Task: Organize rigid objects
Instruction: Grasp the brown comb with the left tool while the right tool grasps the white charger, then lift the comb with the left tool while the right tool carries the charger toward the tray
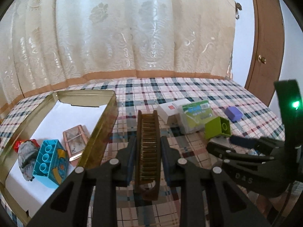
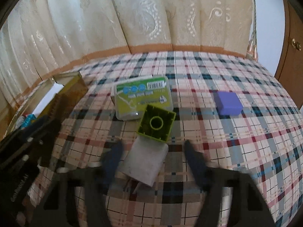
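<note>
My left gripper (image 1: 148, 143) is shut on a brown comb (image 1: 147, 121), which stands on edge between the pads just right of a gold tin (image 1: 106, 124). In the tin lie a blue brick (image 1: 49, 162), a pink box (image 1: 75, 141) and a grey and red toy (image 1: 26, 155). My right gripper (image 2: 153, 145) hangs open over a white plug adapter (image 2: 145, 160); its fingers straddle the adapter, with a gap on the right side. A green brick (image 2: 156, 125) lies on its side against the adapter's far end. The right gripper (image 1: 227, 143) also shows in the left wrist view.
A clear box with a green label (image 2: 142, 96) and a purple box (image 2: 229, 104) lie on the plaid cloth (image 2: 208, 170). A white box (image 1: 168, 111) sits behind the clear one. A cream curtain (image 2: 132, 19) hangs at the back and a wooden door (image 1: 265, 37) stands at the right.
</note>
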